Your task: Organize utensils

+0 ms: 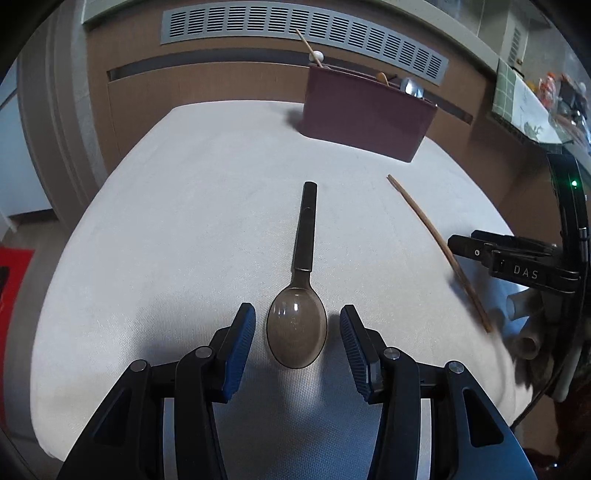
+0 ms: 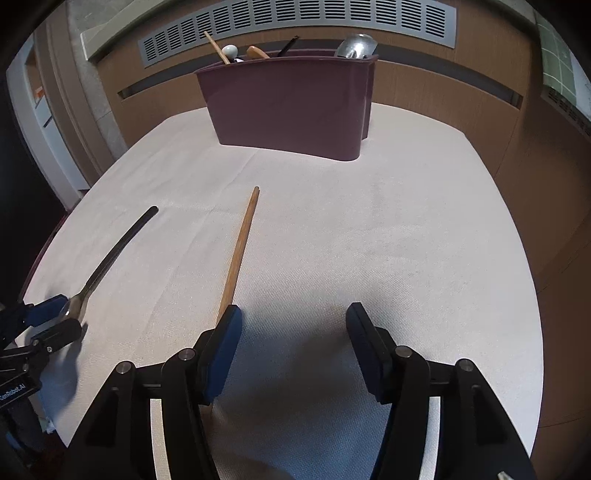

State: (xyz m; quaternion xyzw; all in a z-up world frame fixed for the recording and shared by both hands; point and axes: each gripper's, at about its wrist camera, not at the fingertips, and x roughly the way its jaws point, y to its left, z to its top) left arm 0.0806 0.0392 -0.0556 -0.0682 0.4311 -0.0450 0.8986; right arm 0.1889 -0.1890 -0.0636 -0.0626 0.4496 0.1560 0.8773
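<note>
A spoon [image 1: 296, 328] with a dark handle lies on the white cloth, handle pointing away. Its bowl sits between the blue pads of my left gripper [image 1: 296, 308], which is open with a gap on both sides. A wooden chopstick [image 1: 436, 243] lies to the right of it. In the right wrist view that chopstick [image 2: 240, 247] runs under the left finger of my right gripper [image 2: 293, 308], which is open over bare cloth. A maroon utensil holder [image 2: 291, 107] stands at the table's far side with several utensils in it. The spoon [image 2: 110, 251] and left gripper [image 2: 66, 317] show at the left.
The cloth-covered table [image 2: 406, 240] drops off at rounded edges on every side. Behind the holder [image 1: 365, 114] is a wooden cabinet with a grey vent grille [image 1: 295, 29]. The right gripper [image 1: 469, 251] enters from the right, with clutter [image 1: 524, 332] below it.
</note>
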